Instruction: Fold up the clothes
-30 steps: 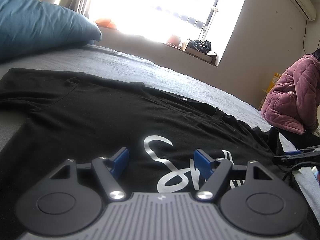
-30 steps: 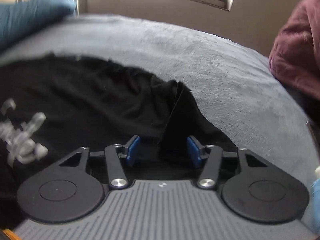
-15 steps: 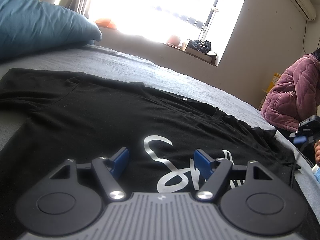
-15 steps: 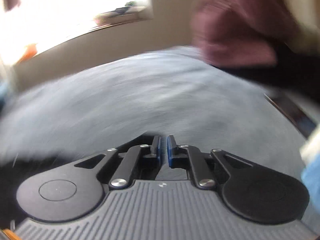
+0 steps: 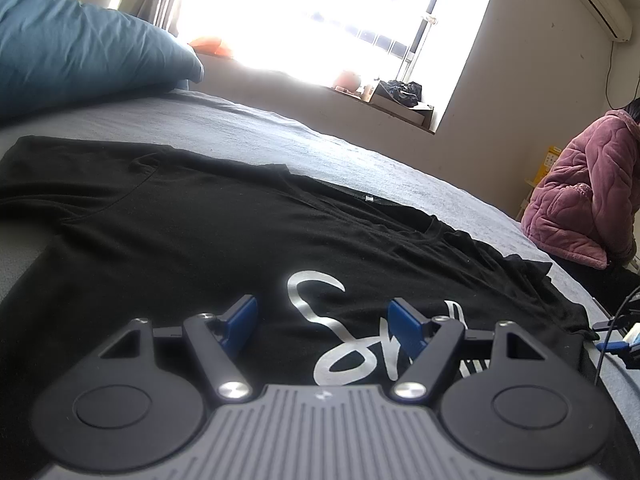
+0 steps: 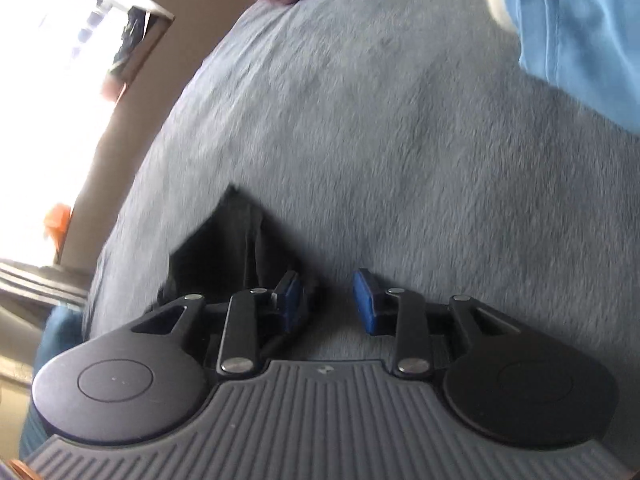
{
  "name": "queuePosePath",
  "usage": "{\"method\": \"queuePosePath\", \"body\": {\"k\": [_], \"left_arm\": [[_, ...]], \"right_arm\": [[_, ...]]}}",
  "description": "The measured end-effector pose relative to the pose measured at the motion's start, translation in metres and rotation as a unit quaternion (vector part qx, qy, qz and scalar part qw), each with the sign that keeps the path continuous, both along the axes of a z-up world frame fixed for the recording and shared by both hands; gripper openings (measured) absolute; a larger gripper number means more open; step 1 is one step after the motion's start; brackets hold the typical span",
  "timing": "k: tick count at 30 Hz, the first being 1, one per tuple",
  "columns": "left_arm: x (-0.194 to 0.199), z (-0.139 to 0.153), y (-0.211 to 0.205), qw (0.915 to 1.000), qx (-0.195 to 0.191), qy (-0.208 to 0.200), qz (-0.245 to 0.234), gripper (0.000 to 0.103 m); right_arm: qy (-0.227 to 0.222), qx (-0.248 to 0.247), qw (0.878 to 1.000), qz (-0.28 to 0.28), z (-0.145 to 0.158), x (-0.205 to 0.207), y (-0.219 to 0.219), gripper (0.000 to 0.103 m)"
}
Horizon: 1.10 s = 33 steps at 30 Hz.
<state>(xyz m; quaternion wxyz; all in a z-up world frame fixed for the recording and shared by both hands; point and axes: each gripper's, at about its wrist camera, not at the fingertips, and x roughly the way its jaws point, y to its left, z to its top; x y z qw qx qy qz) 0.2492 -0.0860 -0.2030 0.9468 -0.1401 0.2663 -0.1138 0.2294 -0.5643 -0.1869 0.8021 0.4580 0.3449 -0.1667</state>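
A black T-shirt (image 5: 192, 240) lies spread flat, front up, on a grey bed (image 5: 248, 124). White looping lettering (image 5: 344, 344) runs across its chest. One short sleeve (image 5: 68, 176) lies flat towards the pillow end; the neckline, with a small white tag, faces the window. The other side is rumpled, and a sleeve corner (image 6: 236, 248) rests on the grey cover.
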Motion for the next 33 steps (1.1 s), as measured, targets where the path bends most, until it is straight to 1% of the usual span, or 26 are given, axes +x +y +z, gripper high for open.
{"method": "queuePosePath", "body": {"k": [1, 2, 3, 4, 6, 8, 10, 13, 14, 16, 17, 18, 19, 20, 21, 22, 23, 25, 26, 29, 30, 32, 33], "left_arm": [[0.0, 0.0, 0.0, 1.0, 0.0, 0.0, 0.0, 0.074], [0.0, 0.0, 0.0, 1.0, 0.0, 0.0, 0.0, 0.074], [0.0, 0.0, 0.0, 1.0, 0.0, 0.0, 0.0, 0.074], [0.0, 0.0, 0.0, 1.0, 0.0, 0.0, 0.0, 0.074], [0.0, 0.0, 0.0, 1.0, 0.0, 0.0, 0.0, 0.074], [0.001, 0.0, 0.0, 1.0, -0.001, 0.0, 0.0, 0.074], [0.001, 0.0, 0.001, 1.0, -0.001, 0.0, 0.0, 0.074], [0.001, -0.001, 0.002, 1.0, -0.002, 0.0, 0.0, 0.074], [0.001, -0.001, 0.002, 1.0, -0.002, 0.0, 0.0, 0.074], [0.001, -0.001, 0.002, 1.0, -0.003, 0.0, 0.0, 0.074], [0.001, -0.001, 0.002, 1.0, -0.003, 0.0, 0.0, 0.074], [0.001, -0.001, 0.002, 1.0, -0.003, 0.0, 0.0, 0.074], [0.001, -0.001, 0.002, 1.0, -0.003, 0.0, 0.0, 0.074], [0.001, -0.001, 0.002, 1.0, -0.003, 0.0, 0.0, 0.074], [0.001, -0.001, 0.002, 1.0, -0.003, 0.0, 0.0, 0.074], [0.001, -0.001, 0.002, 1.0, -0.003, 0.0, 0.0, 0.074], [0.001, -0.001, 0.002, 1.0, -0.002, 0.0, 0.0, 0.074], [0.001, -0.001, 0.002, 1.0, -0.002, 0.0, 0.0, 0.074], [0.001, -0.001, 0.002, 1.0, -0.002, 0.0, 0.0, 0.074], [0.001, -0.001, 0.002, 1.0, -0.002, 0.0, 0.0, 0.074], [0.001, -0.001, 0.002, 1.0, -0.002, 0.0, 0.0, 0.074], [0.0, -0.001, 0.002, 1.0, -0.003, 0.0, -0.001, 0.074], [0.0, -0.001, 0.002, 1.0, -0.004, 0.0, -0.001, 0.074]], "right_arm": [[0.002, -0.003, 1.0, 0.006, 0.001, 0.001, 0.004, 0.03], [0.004, -0.007, 1.0, 0.012, 0.002, 0.005, 0.007, 0.027], [0.008, -0.021, 1.0, 0.022, 0.006, 0.01, 0.01, 0.012], [0.013, -0.037, 0.999, 0.031, 0.009, 0.015, 0.013, 0.003], [0.002, -0.078, 0.997, 0.022, 0.02, 0.012, 0.022, 0.003], [0.01, -0.096, 0.995, -0.002, 0.024, 0.003, 0.025, 0.003], [0.04, -0.07, 0.996, -0.03, 0.014, -0.004, 0.023, 0.003], [0.03, -0.032, 0.997, -0.07, 0.011, -0.018, 0.018, 0.007], [0.023, -0.042, 0.996, -0.081, 0.014, -0.02, 0.017, 0.008], [0.005, -0.088, 0.991, -0.1, 0.025, -0.018, 0.017, 0.015], [-0.003, -0.101, 0.991, -0.089, 0.029, -0.01, 0.015, 0.018], [-0.011, -0.111, 0.991, -0.074, 0.033, 0.0, 0.013, 0.019], [-0.019, -0.115, 0.992, -0.047, 0.035, 0.011, 0.01, 0.019], [-0.022, -0.12, 0.993, -0.008, 0.037, 0.029, 0.009, 0.022], [-0.02, -0.136, 0.99, 0.027, 0.038, 0.048, 0.011, 0.025], [-0.017, -0.153, 0.986, 0.062, 0.039, 0.066, 0.013, 0.025], [-0.014, -0.169, 0.982, 0.088, 0.039, 0.081, 0.014, 0.028], [0.0, -0.191, 0.976, 0.106, 0.035, 0.107, 0.013, 0.028], [0.005, -0.186, 0.976, 0.112, 0.03, 0.117, 0.011, 0.028], [0.019, -0.155, 0.979, 0.127, 0.016, 0.128, 0.005, 0.028], [0.014, -0.151, 0.979, 0.133, 0.015, 0.131, 0.005, 0.028], [-0.001, -0.151, 0.977, 0.148, 0.013, 0.133, 0.009, 0.024], [-0.002, -0.16, 0.975, 0.154, 0.012, 0.134, 0.01, 0.015]]}}
